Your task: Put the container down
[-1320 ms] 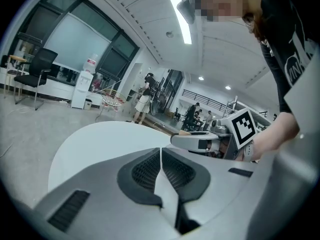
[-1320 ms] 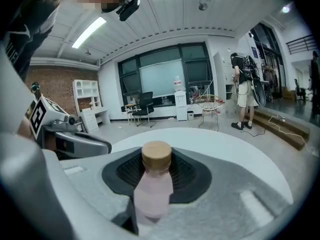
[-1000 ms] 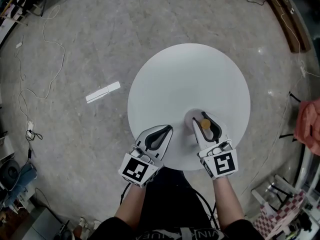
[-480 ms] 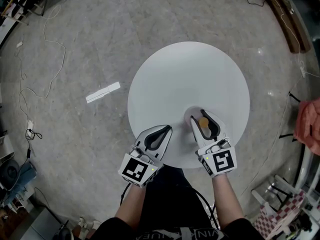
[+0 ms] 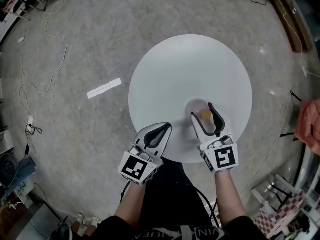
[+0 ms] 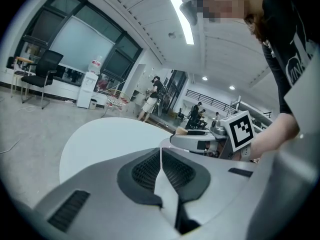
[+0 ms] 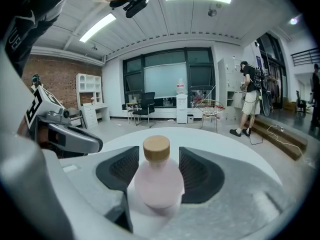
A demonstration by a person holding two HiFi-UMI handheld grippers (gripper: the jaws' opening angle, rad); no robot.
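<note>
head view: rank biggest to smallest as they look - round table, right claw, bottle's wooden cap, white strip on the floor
1. round table
2. right claw, its jaws just opened, the bottle standing between them
3. white floor strip; it lies farther from the camera, so true size unsure
4. wooden cap

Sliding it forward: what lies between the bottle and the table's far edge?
Bare table all the way beyond the bottle, as the head view shows.

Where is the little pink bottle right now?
In the head view, the pink bottle stands on the round white table, near its edge on the person's right, inside the right gripper, whose jaws have just been opening.
</note>
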